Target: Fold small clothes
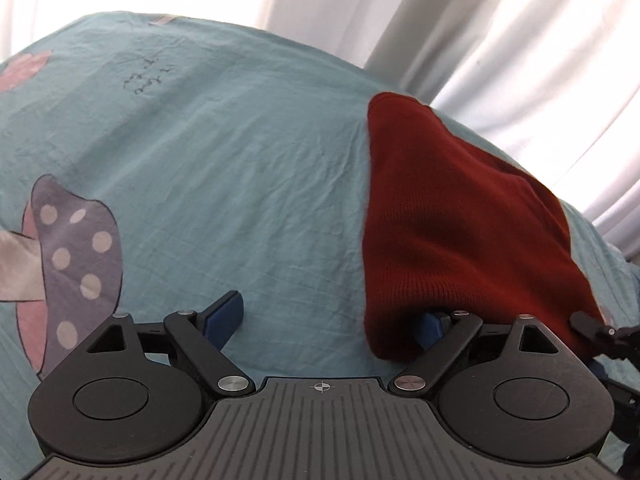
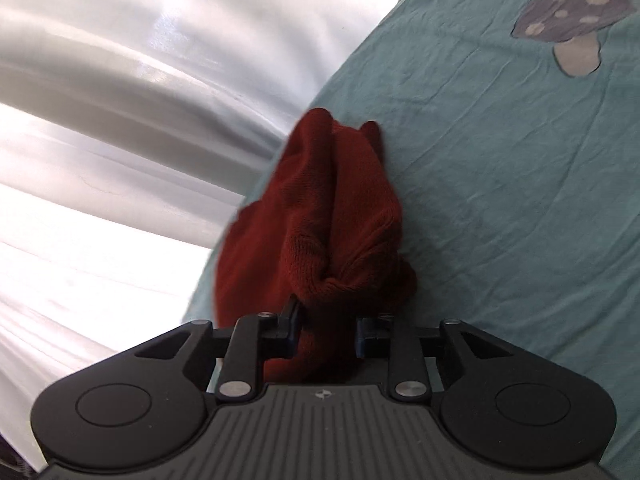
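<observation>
A dark red knit garment [image 1: 460, 220] lies on the teal bedsheet [image 1: 240, 180], at the right in the left wrist view. My left gripper [image 1: 328, 322] stands wide open just above the sheet. Its left pad [image 1: 224, 316] is over bare sheet, and its right pad [image 1: 432, 328] is tucked under the garment's near left edge. In the right wrist view the red garment [image 2: 340, 208] is bunched up, with a fold of it filling the gap between my right gripper's [image 2: 330, 330] blue pads. That gripper is shut on the fold. A black part of the right gripper [image 1: 600, 332] shows at the garment's near right corner.
The sheet carries mushroom prints [image 1: 72, 256] [image 2: 572, 28] and some handwriting [image 1: 148, 80]. White curtains [image 1: 500, 40] [image 2: 120, 120] hang beyond the bed's far edge, close behind the garment. Bare sheet stretches to the left of the garment.
</observation>
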Demonstrator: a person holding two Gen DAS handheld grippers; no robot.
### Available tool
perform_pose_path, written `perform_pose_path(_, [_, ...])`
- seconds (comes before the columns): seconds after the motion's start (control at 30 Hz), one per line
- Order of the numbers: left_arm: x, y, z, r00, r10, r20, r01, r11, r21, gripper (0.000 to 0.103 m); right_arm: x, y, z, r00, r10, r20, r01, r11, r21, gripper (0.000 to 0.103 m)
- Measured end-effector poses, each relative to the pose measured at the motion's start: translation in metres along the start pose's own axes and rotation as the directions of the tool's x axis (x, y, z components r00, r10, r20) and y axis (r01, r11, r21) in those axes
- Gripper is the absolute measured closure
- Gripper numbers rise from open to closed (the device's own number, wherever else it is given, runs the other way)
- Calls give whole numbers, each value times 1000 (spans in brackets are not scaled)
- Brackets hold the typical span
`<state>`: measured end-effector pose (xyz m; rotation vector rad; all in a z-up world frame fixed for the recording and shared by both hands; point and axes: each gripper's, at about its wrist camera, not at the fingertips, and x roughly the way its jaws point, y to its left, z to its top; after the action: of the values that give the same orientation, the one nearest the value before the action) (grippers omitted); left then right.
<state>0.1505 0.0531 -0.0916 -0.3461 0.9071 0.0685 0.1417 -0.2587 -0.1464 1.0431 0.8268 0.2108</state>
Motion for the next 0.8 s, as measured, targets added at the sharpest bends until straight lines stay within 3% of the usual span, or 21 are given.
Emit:
perform_pose_path(0.1, [0, -3, 0, 1000, 8, 6, -9, 1000, 18, 12, -5, 10, -1, 999, -35, 0, 35, 998, -44, 65])
perform_pose_path(0.23, [2, -6, -1, 1000, 25, 12, -26, 999, 25, 12, -5, 22, -4, 998, 1, -60, -5, 998, -56, 64])
perform_pose_path(0.37, [4, -6, 0, 1000, 29, 11, -29, 999, 27, 11, 5, 16, -1, 998, 12, -63, -14, 1000, -23, 65])
perform_pose_path(0.47, [3, -4, 0, 1000, 28, 10, -28, 999, 31, 11, 13, 11, 1, 997, -46, -54, 46, 999, -5, 85])
perform_pose_path(0.5, [3, -4, 1, 1000, 28, 9, -28, 999, 29, 11, 15, 13, 0, 997, -58, -55, 57, 998, -16, 88])
perform_pose_path(0.53, [2, -2, 2, 999, 30, 14, -31, 999, 21, 11, 14, 12, -2, 998, -4, -58, 4, 1000, -1, 90])
perform_pose_path(0.57, [1, 0, 2, 999, 35, 21, -35, 999, 8, 11, 12, 7, -2, 992, 109, -63, -106, 993, 53, 93])
perform_pose_path(0.6, [-1, 3, 3, 999, 38, 28, -38, 999, -10, 12, 10, 0, -3, 973, 227, -53, -219, 967, 129, 93])
perform_pose_path(0.63, [-2, 6, 4, 999, 35, 29, -35, 999, -26, 12, 9, -6, -3, 957, 289, -38, -279, 944, 176, 93])
perform_pose_path(0.67, [-1, 9, 5, 999, 28, 21, -27, 999, -38, 11, 7, -7, -1, 962, 273, -31, -264, 951, 161, 93])
perform_pose_path(0.7, [1, 10, 6, 1000, 22, 10, -21, 999, -41, 11, 7, -5, 0, 978, 206, -36, -201, 974, 104, 93])
perform_pose_path(0.73, [2, 10, 6, 1000, 21, 7, -21, 999, -36, 11, 10, 1, 1, 996, 66, -51, -67, 998, -3, 93])
perform_pose_path(0.77, [2, 8, 5, 1000, 23, 4, -23, 1000, -18, 11, 14, 5, 0, 997, -44, -56, 39, 995, -89, 89])
perform_pose_path(0.8, [2, 6, 5, 1000, 28, -1, -28, 1000, -5, 11, 15, 6, -2, 995, -85, -56, 76, 987, -144, 89])
